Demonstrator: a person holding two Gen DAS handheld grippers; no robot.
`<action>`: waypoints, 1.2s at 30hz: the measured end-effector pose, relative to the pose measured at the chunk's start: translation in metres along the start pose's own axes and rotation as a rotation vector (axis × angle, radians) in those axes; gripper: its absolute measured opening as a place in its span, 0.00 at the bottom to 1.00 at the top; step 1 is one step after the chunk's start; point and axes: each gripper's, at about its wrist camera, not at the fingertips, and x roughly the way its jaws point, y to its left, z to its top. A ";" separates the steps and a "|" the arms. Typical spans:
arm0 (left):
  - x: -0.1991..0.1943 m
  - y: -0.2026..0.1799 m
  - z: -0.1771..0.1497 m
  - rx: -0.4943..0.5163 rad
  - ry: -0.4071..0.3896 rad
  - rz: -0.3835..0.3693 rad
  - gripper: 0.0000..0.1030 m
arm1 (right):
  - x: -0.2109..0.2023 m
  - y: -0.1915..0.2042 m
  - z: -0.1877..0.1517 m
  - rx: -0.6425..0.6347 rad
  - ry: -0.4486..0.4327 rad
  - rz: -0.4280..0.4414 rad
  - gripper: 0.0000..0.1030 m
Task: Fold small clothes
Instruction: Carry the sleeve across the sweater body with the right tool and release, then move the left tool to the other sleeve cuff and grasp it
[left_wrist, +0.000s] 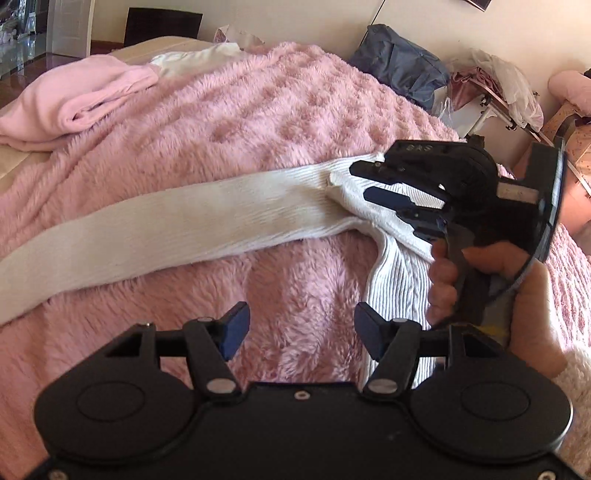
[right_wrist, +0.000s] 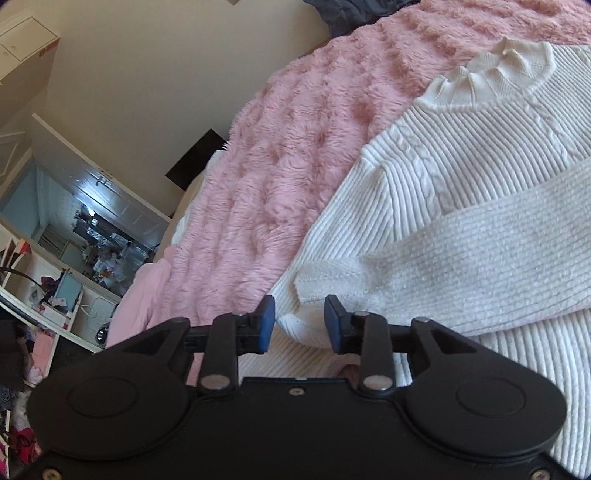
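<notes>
White sweater is spread on pink blanket, one sleeve laid out sideways. Left gripper is held w/ fingers apart, empty. Right gripper fingers are parted around sweater fabric; grip can't be told.

A white ribbed knit sweater with a cable pattern lies flat on the bed, filling the right half of the right wrist view. Its collar sits at the upper right. One sleeve is folded across the body. In the left wrist view, the other sleeve stretches straight from centre right toward the lower left edge.
</notes>
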 end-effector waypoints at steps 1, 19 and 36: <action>-0.001 -0.004 0.006 0.012 -0.016 -0.007 0.64 | -0.010 0.001 0.003 -0.019 -0.010 0.017 0.31; 0.136 -0.106 0.078 0.137 -0.028 -0.111 0.64 | -0.145 -0.135 0.054 -0.256 -0.209 -0.544 0.32; 0.128 -0.067 0.069 0.080 0.000 -0.061 0.64 | -0.130 -0.145 0.048 -0.248 -0.157 -0.587 0.36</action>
